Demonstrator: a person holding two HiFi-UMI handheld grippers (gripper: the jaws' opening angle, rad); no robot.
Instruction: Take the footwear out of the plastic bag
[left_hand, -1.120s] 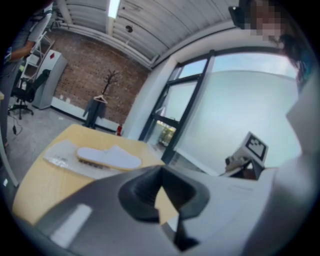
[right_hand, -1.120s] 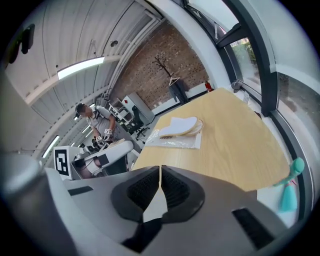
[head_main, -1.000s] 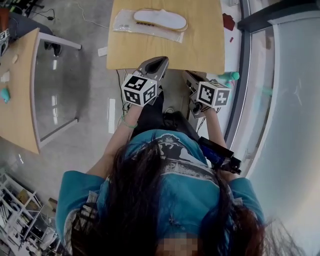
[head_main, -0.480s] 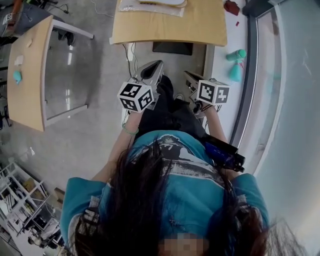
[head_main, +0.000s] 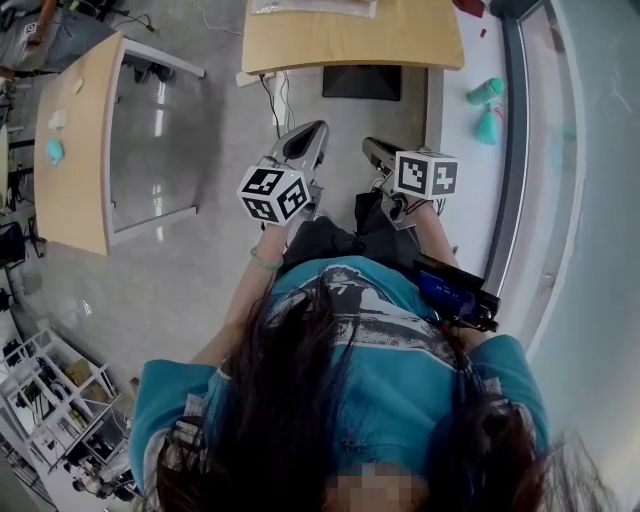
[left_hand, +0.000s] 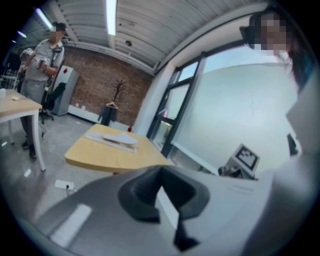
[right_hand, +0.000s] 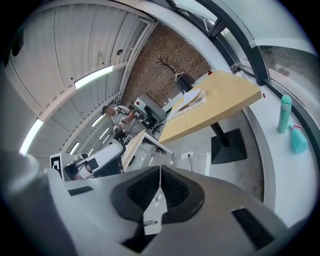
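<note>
The footwear, a pale flat sole inside a clear plastic bag (left_hand: 116, 140), lies on the round-cornered wooden table (left_hand: 117, 156) well ahead of me. In the head view only the bag's near edge (head_main: 312, 7) shows at the top of the table (head_main: 350, 40). The right gripper view shows the bag (right_hand: 192, 100) far off on the table (right_hand: 220, 100). My left gripper (head_main: 318, 128) and right gripper (head_main: 367, 144) are held side by side over the floor, short of the table. The left gripper (left_hand: 161, 173) and right gripper (right_hand: 160, 172) are both shut with nothing held.
A second wooden table (head_main: 75, 150) stands at the left. A power strip with cables (head_main: 262, 78) and the table's black base (head_main: 360, 82) lie on the floor ahead. Teal bottles (head_main: 486, 95) stand by the glass wall at right. A person (left_hand: 46, 60) stands far left.
The table with the bag has slid up to the top edge of the head view as I back away. Both grippers have drawn back from it together, still shut.
</note>
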